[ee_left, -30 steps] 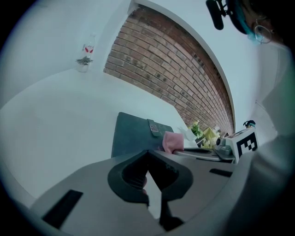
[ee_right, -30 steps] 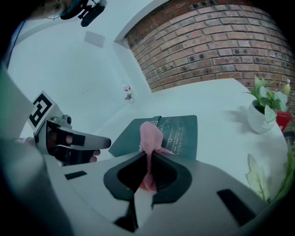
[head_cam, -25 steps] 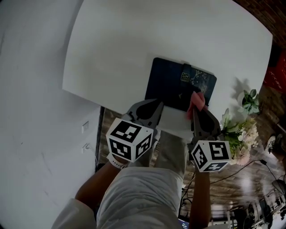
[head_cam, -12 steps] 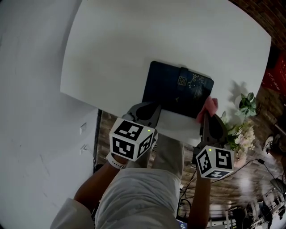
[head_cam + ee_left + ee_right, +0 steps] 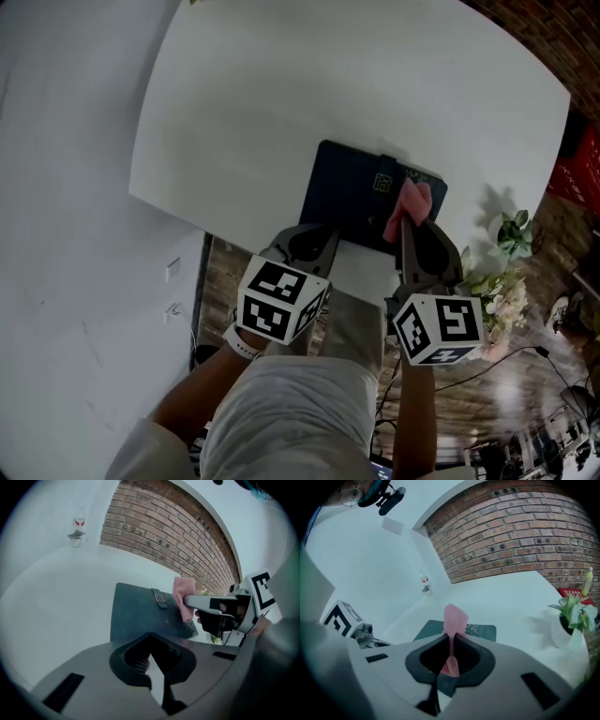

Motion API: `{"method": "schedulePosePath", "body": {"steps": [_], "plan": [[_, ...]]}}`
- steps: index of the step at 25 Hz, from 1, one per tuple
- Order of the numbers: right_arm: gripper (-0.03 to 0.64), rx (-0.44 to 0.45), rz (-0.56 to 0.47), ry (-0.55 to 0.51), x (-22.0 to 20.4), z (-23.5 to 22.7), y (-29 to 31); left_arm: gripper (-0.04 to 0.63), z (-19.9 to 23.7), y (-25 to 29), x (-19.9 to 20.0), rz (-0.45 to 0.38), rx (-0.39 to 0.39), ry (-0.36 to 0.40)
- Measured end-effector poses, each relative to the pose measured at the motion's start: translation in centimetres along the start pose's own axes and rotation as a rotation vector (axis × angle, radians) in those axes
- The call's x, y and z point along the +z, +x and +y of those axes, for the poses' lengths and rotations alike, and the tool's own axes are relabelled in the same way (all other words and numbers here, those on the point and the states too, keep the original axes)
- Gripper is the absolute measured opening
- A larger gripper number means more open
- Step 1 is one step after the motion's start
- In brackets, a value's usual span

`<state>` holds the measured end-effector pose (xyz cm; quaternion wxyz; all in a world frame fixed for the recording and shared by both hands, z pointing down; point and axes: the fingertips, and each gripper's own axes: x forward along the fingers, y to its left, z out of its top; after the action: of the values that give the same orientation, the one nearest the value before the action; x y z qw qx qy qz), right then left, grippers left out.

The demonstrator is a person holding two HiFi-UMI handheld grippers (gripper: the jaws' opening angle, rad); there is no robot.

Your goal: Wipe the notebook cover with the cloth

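Observation:
A dark blue notebook (image 5: 352,192) lies flat near the front edge of the white table (image 5: 244,112). A pink cloth (image 5: 410,204) rests on the right part of its cover, pinched in my right gripper (image 5: 404,228), which is shut on it. In the right gripper view the cloth (image 5: 453,618) sticks up between the jaws above the notebook (image 5: 480,630). My left gripper (image 5: 312,236) is shut and holds nothing; it hovers at the notebook's near left edge. In the left gripper view the notebook (image 5: 138,616), the cloth (image 5: 181,597) and my left gripper (image 5: 149,655) show.
A potted plant (image 5: 514,232) with pale flowers stands just off the table's right corner; in the right gripper view this plant (image 5: 571,616) sits close on the right. A small bottle (image 5: 78,527) stands at the far side. The table's front edge runs just below the notebook.
The right gripper carried the cloth out to the notebook's right edge, then back left onto the cover. The left gripper stayed almost still.

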<state>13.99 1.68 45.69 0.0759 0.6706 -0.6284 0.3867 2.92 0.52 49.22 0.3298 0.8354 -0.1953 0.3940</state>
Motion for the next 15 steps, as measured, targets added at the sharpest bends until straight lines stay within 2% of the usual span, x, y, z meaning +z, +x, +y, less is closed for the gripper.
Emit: {"method": "schedulePosePath", "body": {"steps": [3, 8, 15], "plan": [[0.034, 0.021, 0.037, -0.028, -0.2, 0.9, 1.3, 0.018, 0.1, 0.0, 0.0, 0.011, -0.019, -0.036], [0.035, 0.018, 0.119, -0.094, -1.2, 1.0, 3.2, 0.018, 0.1, 0.1, -0.1, 0.015, -0.004, -0.035], [0.035, 0.001, 0.162, -0.084, -0.7, -0.6, 3.6, 0.018, 0.1, 0.0, 0.0, 0.026, -0.009, -0.049]]}}
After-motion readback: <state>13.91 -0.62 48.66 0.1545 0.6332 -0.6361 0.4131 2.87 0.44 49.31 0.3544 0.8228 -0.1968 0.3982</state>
